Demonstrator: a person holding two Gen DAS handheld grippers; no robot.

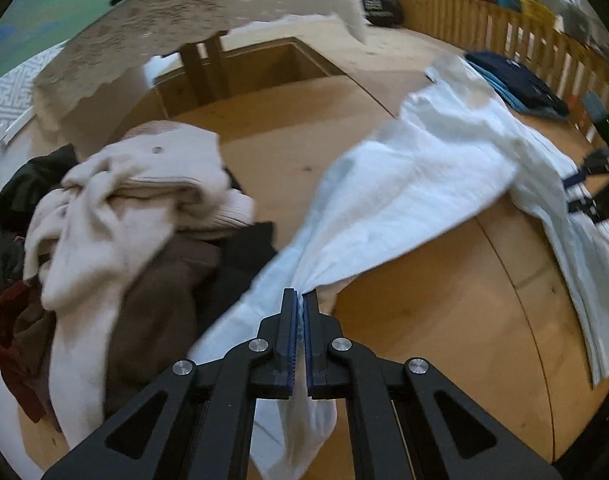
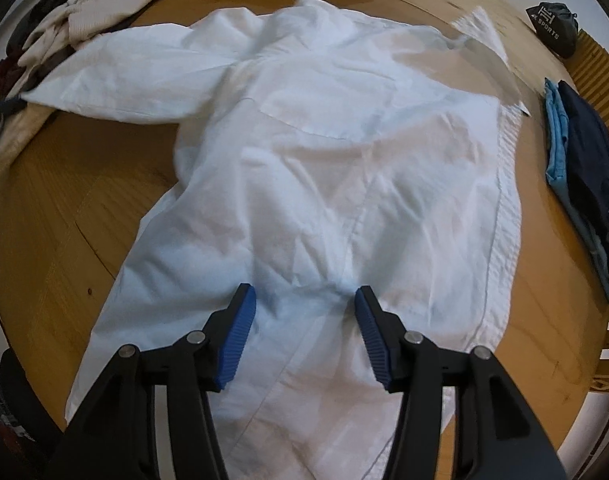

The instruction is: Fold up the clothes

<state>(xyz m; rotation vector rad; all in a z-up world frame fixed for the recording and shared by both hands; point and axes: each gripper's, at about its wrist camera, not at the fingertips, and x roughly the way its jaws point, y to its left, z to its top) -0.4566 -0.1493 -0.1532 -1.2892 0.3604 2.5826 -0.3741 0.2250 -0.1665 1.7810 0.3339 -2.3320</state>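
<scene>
White long-sleeved cotton shirt lies spread over the round wooden desk, body mostly flat, one sleeve running out toward the heap of unfolded clothes, cream knit on top.

Left tongs are pinched tight on the end of that sleeve; fabric bunches between the blue pads and trails back to the body. Right tongs stand wide apart just over the lower body of the shirt, gripping nothing.

Judgement: the step in hand is a sleeve fold, bringing the sleeve in across the body.

To do it well:
- Keep the left pinch firm; thin cotton slips easily.
- Lift the sleeve clear of the cream knit so it doesn't snag or drag the heap.
- Use the right tongs as an anchor on the body so the shirt doesn't slide on the smooth wood.
- Lay the sleeve straight, parallel to the side seam, and let go only once it's flat.

Risk: wrinkles in the body get locked in; smooth them first.

Folded dark navy and light blue garments sit stacked at the desk's far edge, well apart from the shirt.
</scene>
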